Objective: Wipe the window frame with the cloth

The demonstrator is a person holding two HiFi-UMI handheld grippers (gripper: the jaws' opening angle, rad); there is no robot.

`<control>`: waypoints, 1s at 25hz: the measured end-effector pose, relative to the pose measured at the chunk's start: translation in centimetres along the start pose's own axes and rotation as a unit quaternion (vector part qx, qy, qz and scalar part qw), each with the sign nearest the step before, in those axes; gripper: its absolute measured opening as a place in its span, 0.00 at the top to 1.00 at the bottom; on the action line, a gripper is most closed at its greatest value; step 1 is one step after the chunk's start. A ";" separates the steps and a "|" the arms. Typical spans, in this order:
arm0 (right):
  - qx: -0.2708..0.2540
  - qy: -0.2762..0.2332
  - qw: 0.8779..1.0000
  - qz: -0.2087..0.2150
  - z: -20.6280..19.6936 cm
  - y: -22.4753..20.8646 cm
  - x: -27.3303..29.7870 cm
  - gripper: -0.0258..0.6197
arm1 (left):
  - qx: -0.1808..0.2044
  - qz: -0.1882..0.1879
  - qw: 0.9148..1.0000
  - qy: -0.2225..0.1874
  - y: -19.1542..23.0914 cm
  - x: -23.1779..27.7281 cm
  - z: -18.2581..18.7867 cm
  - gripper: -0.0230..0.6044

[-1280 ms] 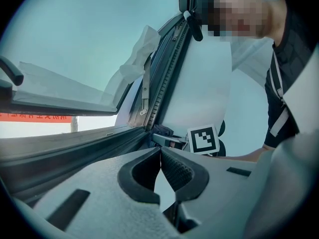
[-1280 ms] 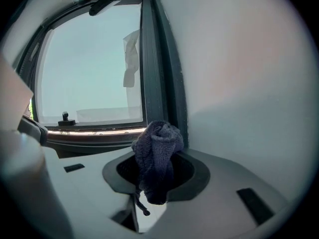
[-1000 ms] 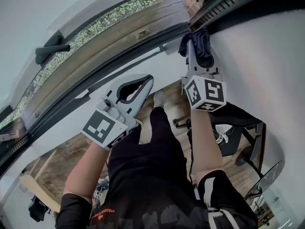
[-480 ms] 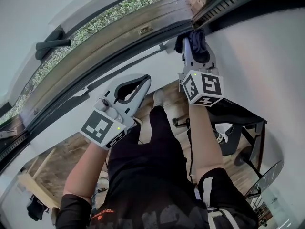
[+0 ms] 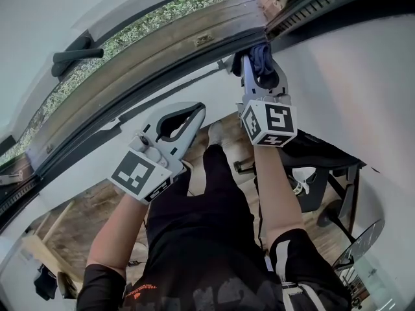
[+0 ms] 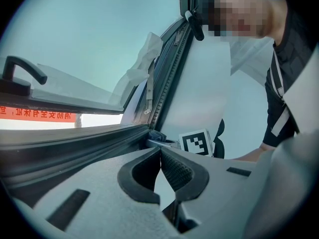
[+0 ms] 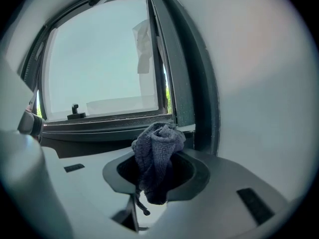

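Observation:
A dark blue cloth (image 5: 263, 57) is bunched between the jaws of my right gripper (image 5: 257, 70), which is shut on it. The cloth presses against the dark window frame (image 5: 162, 76) at its lower right corner, beside the white wall. In the right gripper view the cloth (image 7: 155, 151) stands up from the jaws just below the frame's corner (image 7: 182, 108). My left gripper (image 5: 201, 110) hangs lower and to the left, shut with nothing in it, a little away from the frame. In the left gripper view its tips (image 6: 160, 154) meet below the frame's lower rail (image 6: 84, 143).
A black window handle (image 5: 76, 56) sticks out at the upper left. The white wall (image 5: 363, 76) runs down the right side. Below are the person's legs, a dark chair (image 5: 321, 167) and a fan (image 5: 363, 238) on the wooden floor.
My right gripper has moved up and slightly left with the cloth, closer into the frame's corner. The left gripper has barely shifted.

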State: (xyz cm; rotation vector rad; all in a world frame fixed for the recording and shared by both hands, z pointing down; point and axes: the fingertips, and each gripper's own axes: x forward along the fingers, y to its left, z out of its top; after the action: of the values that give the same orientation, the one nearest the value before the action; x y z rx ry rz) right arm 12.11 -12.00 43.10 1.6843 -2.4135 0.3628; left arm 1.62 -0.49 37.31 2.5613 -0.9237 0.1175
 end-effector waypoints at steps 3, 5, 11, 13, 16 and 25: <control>-0.005 0.002 1.000 0.005 -0.1 0.8 -0.1 0.79 | 0.000 0.003 1.000 -0.003 0.2 -0.5 0.2 0.93; -0.007 0.004 1.000 0.008 -0.2 1.4 -0.2 0.79 | 0.000 0.005 1.000 -0.005 0.3 -0.9 0.2 0.93; -0.009 0.008 1.000 0.019 -0.5 3.3 -0.3 0.79 | -0.001 0.013 1.000 -0.010 0.6 -2.3 0.2 0.93; -0.009 0.009 1.000 0.022 -0.6 3.9 -0.4 0.79 | -0.002 0.015 1.000 -0.011 0.7 -2.8 0.2 0.93; -0.010 0.011 1.000 0.026 -0.9 4.8 -0.4 0.79 | -0.002 0.020 1.000 -0.014 1.0 -3.5 0.1 0.93; -0.011 0.017 0.999 0.046 -1.4 8.2 -0.9 0.79 | -0.003 0.027 0.999 -0.019 1.2 -5.7 -0.1 0.93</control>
State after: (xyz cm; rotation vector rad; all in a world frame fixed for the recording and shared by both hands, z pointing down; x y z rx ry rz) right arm 4.76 -8.13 43.38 1.5494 -2.4669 0.3729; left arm -3.54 2.07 36.60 2.5411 -1.0077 0.0807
